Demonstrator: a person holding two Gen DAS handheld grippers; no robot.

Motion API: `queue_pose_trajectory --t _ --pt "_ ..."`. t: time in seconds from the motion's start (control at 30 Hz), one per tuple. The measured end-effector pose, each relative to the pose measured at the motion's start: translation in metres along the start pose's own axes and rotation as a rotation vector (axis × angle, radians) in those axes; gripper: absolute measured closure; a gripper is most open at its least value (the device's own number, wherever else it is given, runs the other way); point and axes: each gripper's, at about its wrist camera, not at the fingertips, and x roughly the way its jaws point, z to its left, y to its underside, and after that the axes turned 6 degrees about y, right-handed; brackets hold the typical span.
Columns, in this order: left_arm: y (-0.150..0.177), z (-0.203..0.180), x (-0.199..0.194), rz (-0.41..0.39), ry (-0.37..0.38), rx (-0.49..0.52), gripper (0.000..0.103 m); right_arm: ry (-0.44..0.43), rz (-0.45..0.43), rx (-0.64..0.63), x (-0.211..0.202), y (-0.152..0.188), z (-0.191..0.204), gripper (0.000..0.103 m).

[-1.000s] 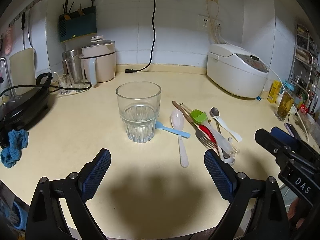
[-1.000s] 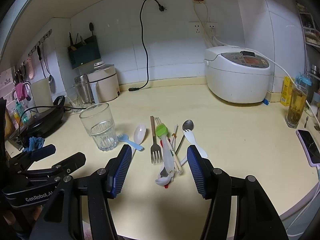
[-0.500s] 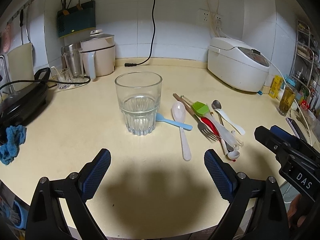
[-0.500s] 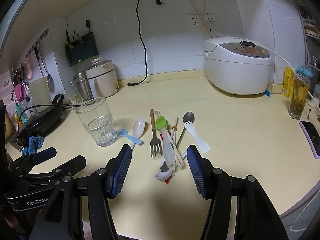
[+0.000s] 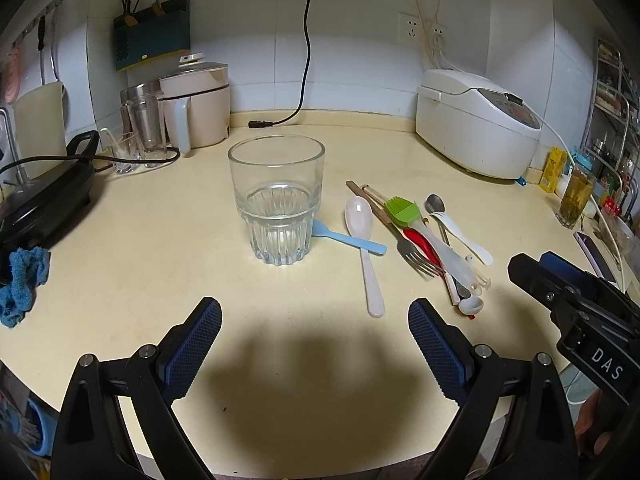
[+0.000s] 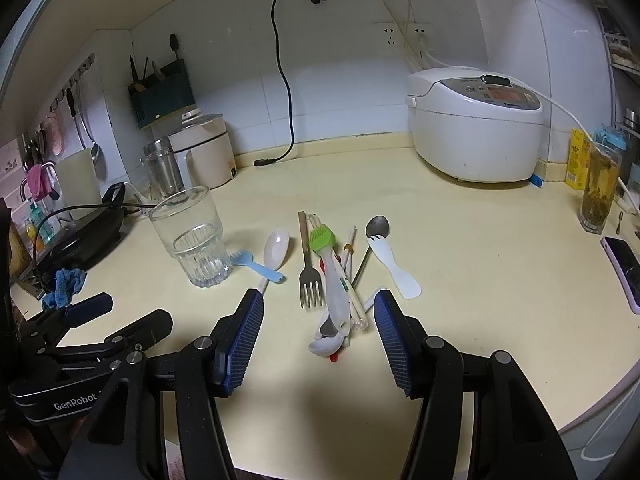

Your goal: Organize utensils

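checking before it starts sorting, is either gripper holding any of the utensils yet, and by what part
Nothing is held. The left gripper and right gripper are both open above the counter.

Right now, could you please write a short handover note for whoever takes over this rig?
Left tool: open, empty, aimed at the glass.
Right tool: open, empty, facing the near end of the utensil pile.
All utensils lie loose on the counter: pink spoon and blue fork beside the glass, metal fork, green brush and white spork further right.
Done: nothing gathered yet.
Left: every utensil, probably into the glass.
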Motion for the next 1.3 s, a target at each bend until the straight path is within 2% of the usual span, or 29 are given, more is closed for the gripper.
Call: queue_pose_trajectory --t 1.3 --pt "0.002 0.006 0.011 0.033 0.006 -0.025 0.007 -0.001 0.038 -0.013 0.015 0.003 0.003 0.045"
